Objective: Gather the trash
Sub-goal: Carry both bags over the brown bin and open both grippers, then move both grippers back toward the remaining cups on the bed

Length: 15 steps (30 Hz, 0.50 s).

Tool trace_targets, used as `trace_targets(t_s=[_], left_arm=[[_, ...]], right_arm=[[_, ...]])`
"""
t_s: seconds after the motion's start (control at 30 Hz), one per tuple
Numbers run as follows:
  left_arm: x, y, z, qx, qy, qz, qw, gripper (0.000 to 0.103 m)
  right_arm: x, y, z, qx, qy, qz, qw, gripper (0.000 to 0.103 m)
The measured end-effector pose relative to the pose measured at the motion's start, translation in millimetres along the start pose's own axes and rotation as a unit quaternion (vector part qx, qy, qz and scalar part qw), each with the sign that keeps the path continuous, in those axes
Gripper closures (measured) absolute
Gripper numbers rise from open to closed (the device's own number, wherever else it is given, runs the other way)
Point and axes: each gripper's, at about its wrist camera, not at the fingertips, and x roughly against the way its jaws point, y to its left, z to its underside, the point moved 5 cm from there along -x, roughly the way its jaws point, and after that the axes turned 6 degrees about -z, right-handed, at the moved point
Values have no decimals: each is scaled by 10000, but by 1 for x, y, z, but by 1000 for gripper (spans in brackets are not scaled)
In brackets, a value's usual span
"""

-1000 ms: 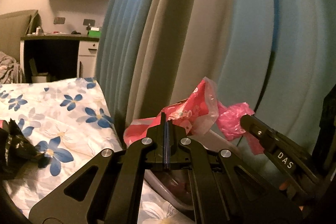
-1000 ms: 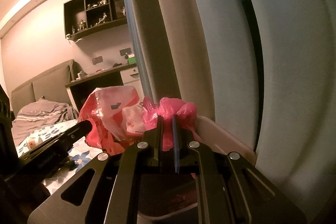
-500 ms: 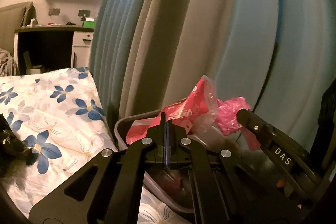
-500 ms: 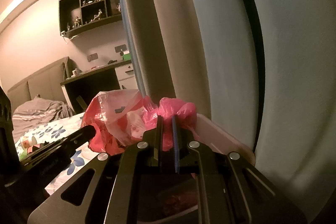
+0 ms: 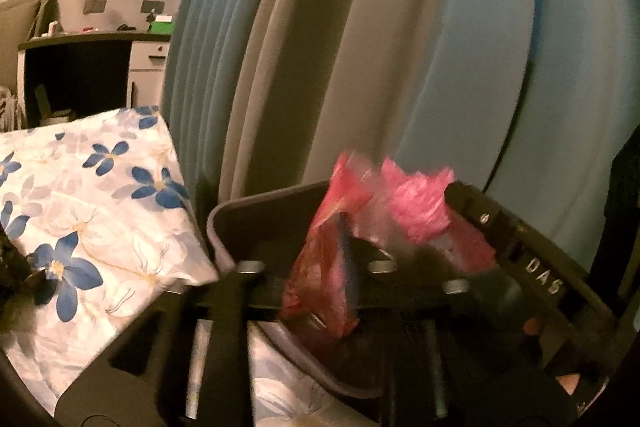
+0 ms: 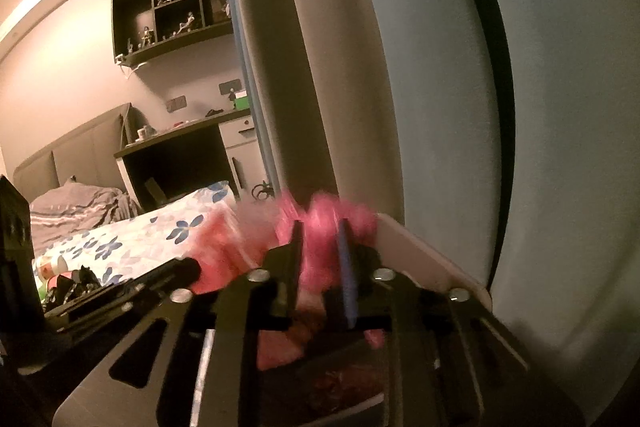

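A crumpled red and pink plastic bag [image 5: 320,275] hangs over a grey trash bin [image 5: 256,219] that stands beside the bed. My left gripper [image 5: 312,267] has its jaws apart, and the red part of the bag sags between them. My right gripper [image 6: 320,251] also has its jaws apart, with the pink part of the bag [image 6: 324,223] lying between the fingers. In the left wrist view the right gripper [image 5: 500,227] reaches in from the right, against the pink part [image 5: 416,203]. The bin's pale rim [image 6: 424,247] shows in the right wrist view.
The bed with a blue-flowered sheet [image 5: 80,203] lies to the left. Blue and grey curtains [image 5: 360,47] hang close behind the bin. A black crumpled object [image 5: 12,263] and more litter [image 6: 60,275] lie on the bed. A desk [image 6: 180,155] stands far back.
Both grippers have opened from shut. The bag has sagged lower into the bin and looks blurred from motion. The left view has shifted right, showing more of the bin.
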Motion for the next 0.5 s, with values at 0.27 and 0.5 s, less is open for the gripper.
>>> trace_targets(t_s=[0.27,0.5], left_arm=[[27,39,-2,360,-324,-720,9962,6],[67,73,3,559,-380,-1484,9866,6]], right_arm=[[19,-1,-6,-86,-264,43,9996,48],[52,2,-8,-151,-688,298,9971,13]])
